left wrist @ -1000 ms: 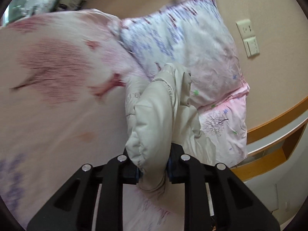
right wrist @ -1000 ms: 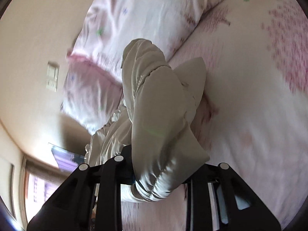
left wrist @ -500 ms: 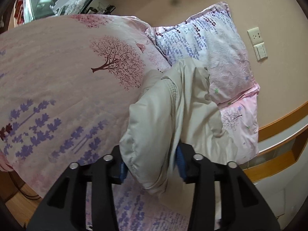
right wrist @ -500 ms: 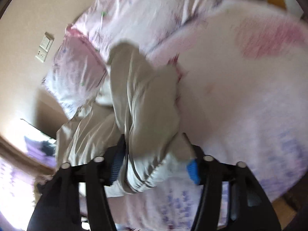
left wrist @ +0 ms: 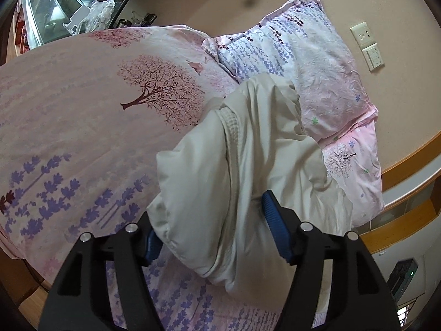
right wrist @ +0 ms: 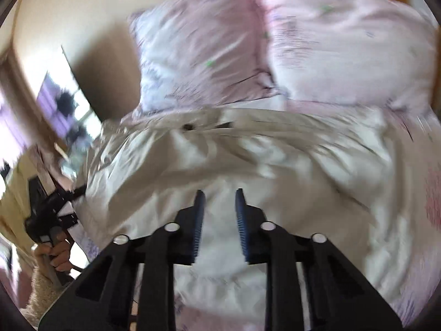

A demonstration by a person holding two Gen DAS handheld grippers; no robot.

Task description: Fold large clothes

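The bed's pink duvet [left wrist: 82,127], printed with trees and purple flower sprays, fills the left and centre of the left wrist view. Two pillows [left wrist: 311,63] in matching floral cases occupy the upper right of that view, against a beige wall; in the blurred right wrist view they span the top of the frame [right wrist: 275,44]. The cream padded jacket [left wrist: 237,171] lies bunched at centre frame in the left wrist view, reaching from the pillow edge down toward the lower centre; in the right wrist view it spreads across the middle of the frame [right wrist: 248,154], just below the pillows. The left gripper [left wrist: 212,229], at bottom centre, stands with its jaws spread wide, a thick fold of the jacket lying between the blue pads [left wrist: 275,220]; whether they press on it cannot be told. The right gripper [right wrist: 219,220], at bottom centre, has its jaws parted by a narrow gap with nothing gripped, above the jacket. A wall socket and switch [left wrist: 368,45] sit at upper right of the left wrist view.
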